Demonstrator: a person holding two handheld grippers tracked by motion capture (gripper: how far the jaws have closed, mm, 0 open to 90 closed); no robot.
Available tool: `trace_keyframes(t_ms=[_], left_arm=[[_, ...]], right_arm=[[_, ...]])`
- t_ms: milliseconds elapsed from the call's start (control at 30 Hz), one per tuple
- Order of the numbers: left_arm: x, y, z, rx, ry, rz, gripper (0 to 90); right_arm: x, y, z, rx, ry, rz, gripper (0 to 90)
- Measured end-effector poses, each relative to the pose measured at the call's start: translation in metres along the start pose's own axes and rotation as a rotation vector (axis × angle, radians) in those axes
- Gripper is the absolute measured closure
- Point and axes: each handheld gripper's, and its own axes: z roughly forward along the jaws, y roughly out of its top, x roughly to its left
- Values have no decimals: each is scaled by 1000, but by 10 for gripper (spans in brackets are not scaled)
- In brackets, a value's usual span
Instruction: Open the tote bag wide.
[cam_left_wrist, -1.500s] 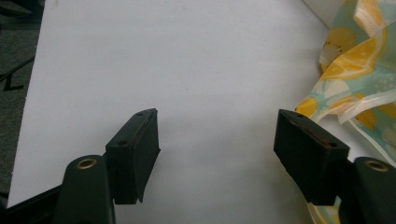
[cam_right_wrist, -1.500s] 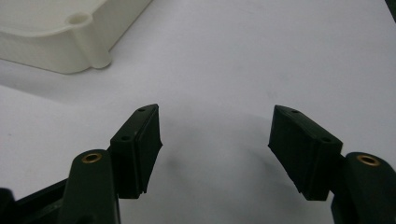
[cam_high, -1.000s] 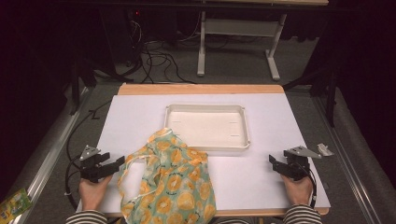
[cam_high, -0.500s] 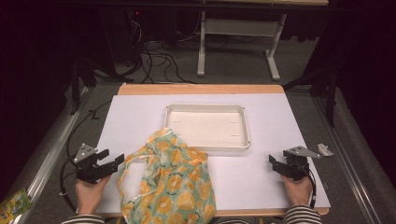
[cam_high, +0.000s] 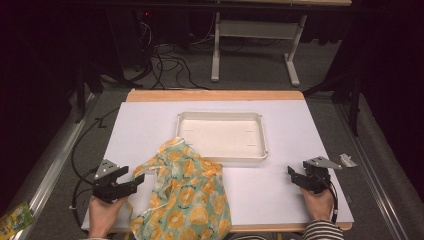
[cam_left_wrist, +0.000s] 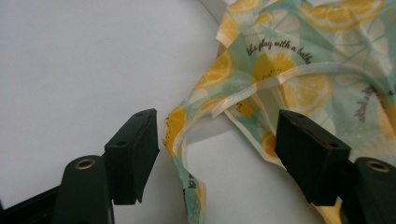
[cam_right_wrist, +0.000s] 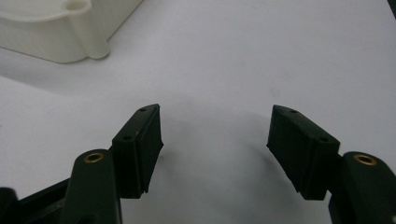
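High view looks down from above; tool views sit close, sharing the tray (cam_high: 220, 135).

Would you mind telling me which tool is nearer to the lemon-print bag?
The left. The left tool is at the lemon-print bag's edge, jaws open around its trim; the right tool sits apart across bare table.

Crumpled lemon-print cloth bag (cam_high: 187, 200) lies at the table's near-left edge, overlapping the tray's corner

white tray (cam_high: 222, 158) on white table (cam_high: 300, 130), cables (cam_high: 165, 57) behind.
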Motion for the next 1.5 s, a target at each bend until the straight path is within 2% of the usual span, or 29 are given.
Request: trace_keyframes(t_ms=[200, 233, 400, 433, 500, 600, 633, 667, 867, 933, 967, 1033, 1133, 1233, 1267, 1400, 1500], left_arm=[[-3, -2, 8, 35, 37, 27, 309], [-2, -2, 12, 49, 55, 31, 312], [2, -1, 20, 66, 91, 19, 338], [4, -1, 23, 84, 103, 16, 362], [6, -2, 26, 102, 101, 12, 428], [8, -2, 30, 123, 95, 8, 463], [9, -3, 32, 133, 97, 3, 519], [10, -3, 33, 141, 95, 3, 519], [14, -4, 35, 153, 57, -11, 822], [14, -3, 31, 127, 17, -20, 888], [14, -3, 31, 127, 17, -20, 894], [12, -2, 27, 110, -25, -28, 897], [10, -1, 24, 94, -62, -32, 899], [9, 0, 22, 84, -83, -35, 899], [8, 1, 20, 77, -102, -36, 900], [3, 4, 18, 63, -124, -25, 900], [-5, 11, 14, 42, -173, -13, 900]], right_arm=[[0, 0, 0, 2, 1, -4, 356], [0, 0, 0, 3, 2, -2, 356], [0, 0, 0, 2, 5, -3, 355], [0, 0, 0, 3, 7, -4, 355], [0, 0, 0, 4, 8, -4, 355], [0, 0, 0, 0, 10, -5, 354], [0, 0, 0, -2, 12, -6, 354], [0, 0, 0, -2, 12, -6, 354], [1, 0, 0, 4, 10, -5, 352], [1, 0, 0, 5, 13, -10, 353], [1, 0, 0, 6, 12, -11, 353], [1, 0, 0, 3, 10, -26, 350], [2, 0, 0, 2, 2, -17, 333], [3, 0, 0, 2, -1, -30, 311], [4, 0, 0, 2, 1, -38, 309], [4, 0, 0, 9, 5, -41, 308], [2, 1, 0, 7, 14, -33, 313]])
